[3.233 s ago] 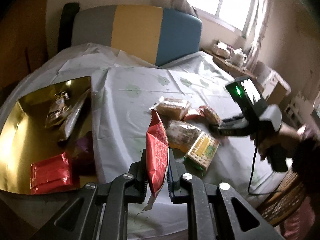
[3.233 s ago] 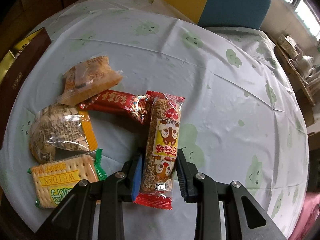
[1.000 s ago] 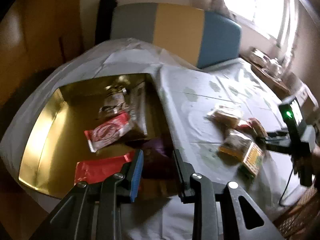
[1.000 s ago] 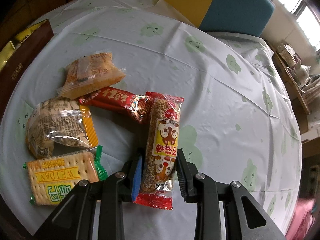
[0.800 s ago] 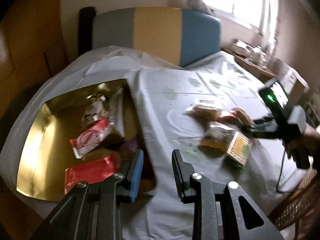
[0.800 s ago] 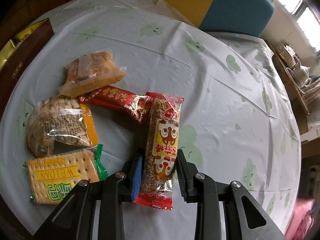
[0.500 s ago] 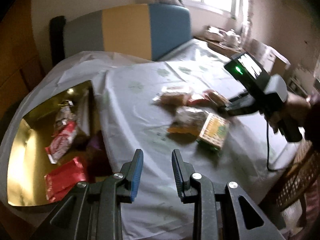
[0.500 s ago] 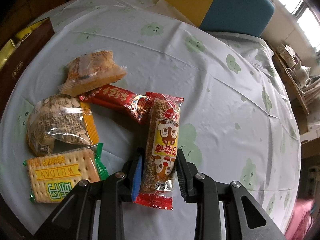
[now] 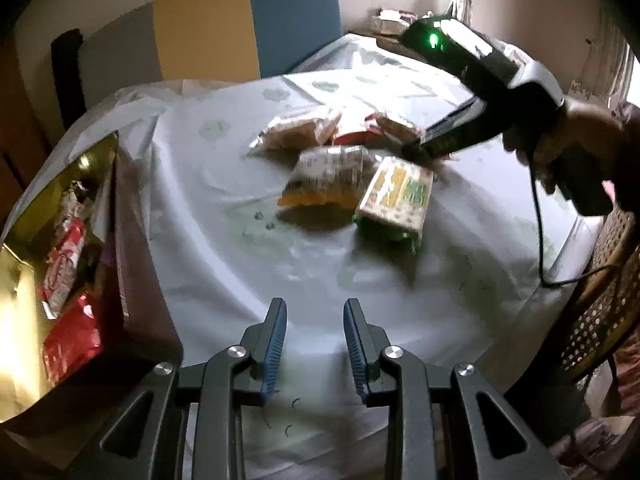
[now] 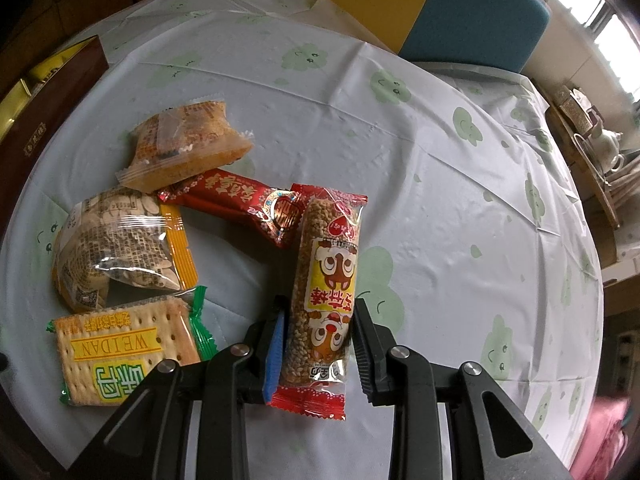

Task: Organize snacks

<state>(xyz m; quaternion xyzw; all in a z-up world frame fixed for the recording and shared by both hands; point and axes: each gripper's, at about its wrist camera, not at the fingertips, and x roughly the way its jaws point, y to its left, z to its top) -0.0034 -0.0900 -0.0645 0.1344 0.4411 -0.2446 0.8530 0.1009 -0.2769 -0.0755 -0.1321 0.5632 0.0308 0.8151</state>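
Left tongs (image 9: 314, 344): black frame, blue ribbed pads, silver screws. Right tongs (image 10: 318, 340): same build, black cable, green LED.

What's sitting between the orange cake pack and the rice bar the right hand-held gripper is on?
A red foil-wrapped snack lies between the orange cake pack and the rice bar, its far end tucked under the pack; right wrist view shows it.

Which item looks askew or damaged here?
Nothing damaged or spilled. Only oddity: the long clear sesame bar packet with red ends overlaps the dark red foil snack packet while sitting between the right tool's jaws.
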